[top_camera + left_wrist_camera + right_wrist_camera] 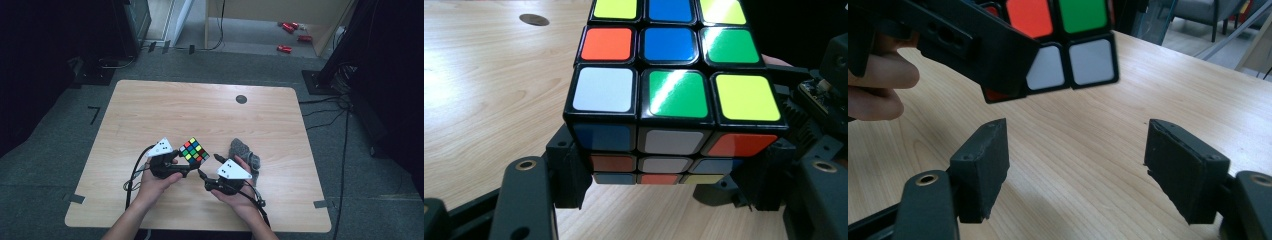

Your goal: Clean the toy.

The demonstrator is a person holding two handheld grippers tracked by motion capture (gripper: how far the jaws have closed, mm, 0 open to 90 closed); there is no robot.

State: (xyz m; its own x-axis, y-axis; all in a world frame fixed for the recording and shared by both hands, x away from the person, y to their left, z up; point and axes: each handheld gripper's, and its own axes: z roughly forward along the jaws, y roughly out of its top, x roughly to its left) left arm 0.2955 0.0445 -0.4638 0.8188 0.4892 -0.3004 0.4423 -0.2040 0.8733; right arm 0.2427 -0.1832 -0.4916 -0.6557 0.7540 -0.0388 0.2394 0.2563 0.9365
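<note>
The left tool [184,165] is gripping a Rubik's cube [194,151] at its lower layers, holding it above the near-centre of the desk [150,110]. The right tool [206,167] is sitting just right of the cube, jaws apart with nothing between them. A grey cloth [241,149] is lying right of it.

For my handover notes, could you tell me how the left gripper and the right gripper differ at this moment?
The left gripper is shut on the Rubik's cube, holding it above the wooden table; the right gripper is open, with only bare tabletop between its jaws. In the right gripper view the left sits higher, the right lower and just beneath the cube. Both are handheld, black and two-jawed.
</note>
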